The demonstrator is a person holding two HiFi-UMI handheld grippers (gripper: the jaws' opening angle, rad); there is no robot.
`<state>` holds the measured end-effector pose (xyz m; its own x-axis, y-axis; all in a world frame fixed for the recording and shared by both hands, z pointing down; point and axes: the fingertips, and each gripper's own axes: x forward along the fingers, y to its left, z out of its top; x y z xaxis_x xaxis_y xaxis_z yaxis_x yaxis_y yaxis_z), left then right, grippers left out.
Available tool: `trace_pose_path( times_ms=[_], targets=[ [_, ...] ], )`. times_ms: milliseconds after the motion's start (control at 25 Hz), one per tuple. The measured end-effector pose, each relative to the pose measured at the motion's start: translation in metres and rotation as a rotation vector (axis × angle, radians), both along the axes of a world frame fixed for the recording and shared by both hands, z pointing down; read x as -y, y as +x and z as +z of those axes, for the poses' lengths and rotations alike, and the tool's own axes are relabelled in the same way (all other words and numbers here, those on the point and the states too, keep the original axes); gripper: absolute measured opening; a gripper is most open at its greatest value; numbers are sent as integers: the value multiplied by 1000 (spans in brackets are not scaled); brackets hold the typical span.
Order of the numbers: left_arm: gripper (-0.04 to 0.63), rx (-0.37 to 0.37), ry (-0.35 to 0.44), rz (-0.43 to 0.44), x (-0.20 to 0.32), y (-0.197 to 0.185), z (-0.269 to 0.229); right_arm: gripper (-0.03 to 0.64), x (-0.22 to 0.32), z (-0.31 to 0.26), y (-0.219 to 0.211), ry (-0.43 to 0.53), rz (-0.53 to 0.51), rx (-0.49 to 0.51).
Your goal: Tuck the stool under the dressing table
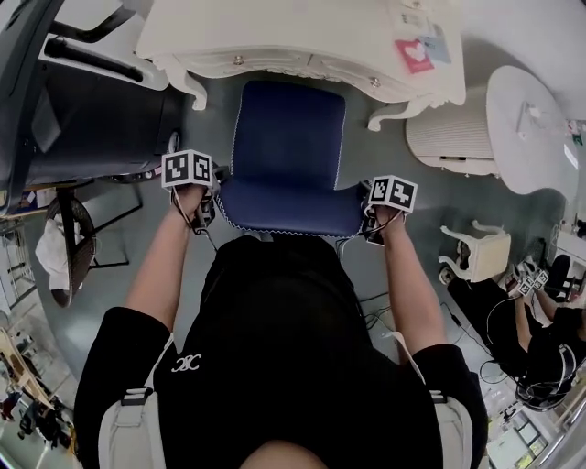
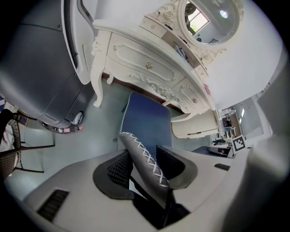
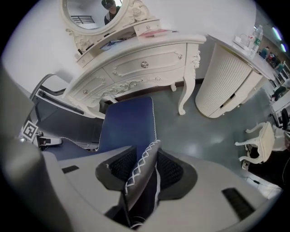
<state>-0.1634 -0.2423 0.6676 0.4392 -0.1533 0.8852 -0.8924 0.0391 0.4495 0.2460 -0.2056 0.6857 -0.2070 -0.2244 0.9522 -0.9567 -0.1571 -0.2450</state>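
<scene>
No words or numbers are coming through clearly. A white interlocked-letter logo (image 1: 186, 364) is showing on the person's black shirt (image 1: 275, 311). Square code markers (image 1: 187, 169) are facing up on the left gripper (image 1: 212, 200) and right gripper (image 1: 371, 229). A pink heart card (image 1: 414, 53) is lying on the dressing table (image 1: 275, 27).

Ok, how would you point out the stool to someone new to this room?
Find the white carved dressing table with the round mirror. The stool sits in front of it, its far end between the table's curved legs. Only it has a dark blue seat edged in white stitching; the small chair nearby is all white.
</scene>
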Motion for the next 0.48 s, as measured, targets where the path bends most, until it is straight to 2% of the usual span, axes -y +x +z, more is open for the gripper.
trace_pose_path(
  times_ms=[480],
  targets=[
    [160, -4, 56, -64, 111, 25, -19, 143, 126, -13, 27, 52, -3, 27]
  ],
)
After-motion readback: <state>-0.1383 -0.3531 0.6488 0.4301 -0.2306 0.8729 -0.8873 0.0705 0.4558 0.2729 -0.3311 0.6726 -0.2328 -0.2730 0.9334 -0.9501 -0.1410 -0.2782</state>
